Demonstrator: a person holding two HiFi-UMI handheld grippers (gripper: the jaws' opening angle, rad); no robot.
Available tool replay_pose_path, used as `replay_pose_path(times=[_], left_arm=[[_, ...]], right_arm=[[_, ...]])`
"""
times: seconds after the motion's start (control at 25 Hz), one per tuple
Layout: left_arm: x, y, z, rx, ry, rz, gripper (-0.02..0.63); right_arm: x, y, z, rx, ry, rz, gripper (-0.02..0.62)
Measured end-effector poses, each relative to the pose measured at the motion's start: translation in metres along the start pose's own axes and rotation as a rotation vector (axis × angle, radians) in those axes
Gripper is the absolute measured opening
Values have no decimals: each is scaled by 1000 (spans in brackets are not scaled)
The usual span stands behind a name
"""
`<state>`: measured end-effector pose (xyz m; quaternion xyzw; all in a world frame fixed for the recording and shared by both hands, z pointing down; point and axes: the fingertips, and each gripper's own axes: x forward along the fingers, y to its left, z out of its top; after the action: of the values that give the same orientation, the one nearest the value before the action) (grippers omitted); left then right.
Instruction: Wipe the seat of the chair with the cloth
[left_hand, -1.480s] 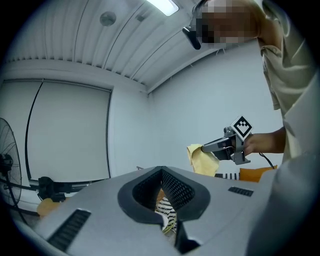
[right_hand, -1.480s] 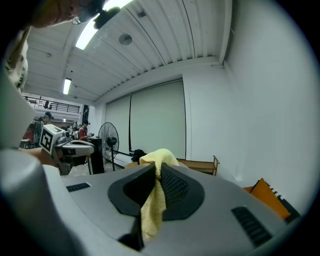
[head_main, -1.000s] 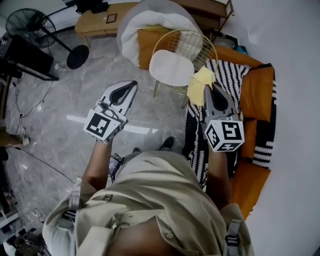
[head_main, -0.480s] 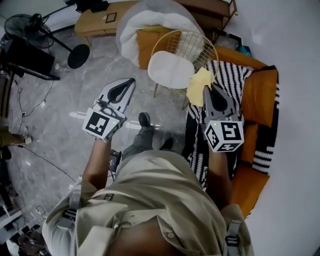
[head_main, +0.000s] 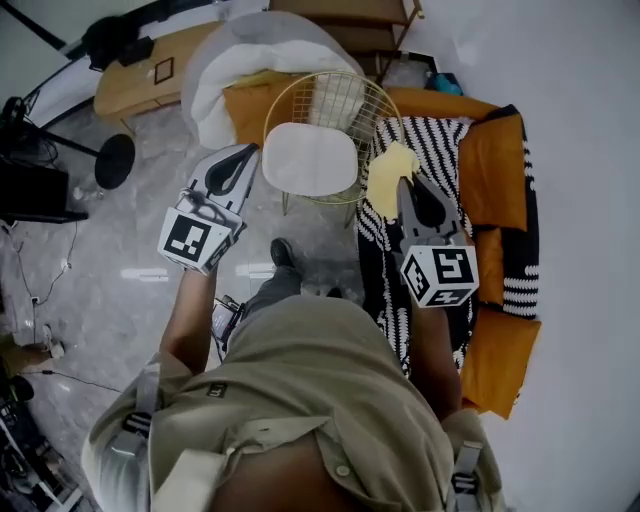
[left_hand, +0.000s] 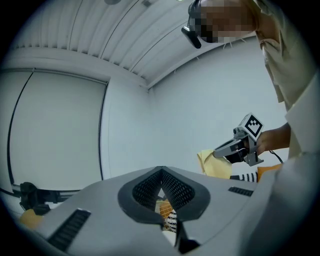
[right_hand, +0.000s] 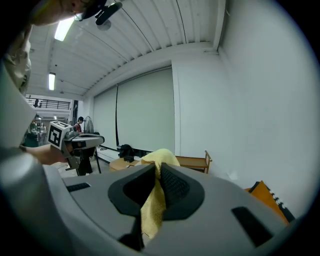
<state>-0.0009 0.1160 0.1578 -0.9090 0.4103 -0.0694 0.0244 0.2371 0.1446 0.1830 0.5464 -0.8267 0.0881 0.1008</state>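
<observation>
While pinched in the right tongs (right_hand: 156, 171), a limp yellow cloth (right_hand: 151, 212).

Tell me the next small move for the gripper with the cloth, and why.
Probably swing the right gripper left and down toward the white seat. Its jaws are shut on the yellow cloth, which hangs off to the seat's right, not yet touching it. The left gripper is shut and empty.
</observation>
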Motion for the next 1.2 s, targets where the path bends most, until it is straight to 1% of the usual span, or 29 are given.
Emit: replay_pose_path(times=[0.24, 0.36, 0.56, 0.72, 0.96, 1.12, 1.2], left_arm=[[25, 60, -7, -29, -27, -53, 17], [33, 87, -9, -34, -80, -63, 17], [40, 124, -14, -55, -106, -58, 17], [39, 144, -35, -69, -77, -43, 17], [47, 166, -68, -102, -2, -1, 17], [52, 180, -84, -94, 44, 33, 17], [57, 186, -88, -104, 66, 55, 17]], right_arm=[[51, 12, 12, 4, 12, -60, 44], [72, 18, 16, -1, 25, -81, 44], [107, 27, 18, 1, 46, -91, 44], [135, 33, 11, 4, 67, -80, 44], [182, 18, -9, 36, 103, -66, 44], [220, 10, -26, 57, 130, -32, 44], [240, 5, -34, 59, 148, -8, 44]])
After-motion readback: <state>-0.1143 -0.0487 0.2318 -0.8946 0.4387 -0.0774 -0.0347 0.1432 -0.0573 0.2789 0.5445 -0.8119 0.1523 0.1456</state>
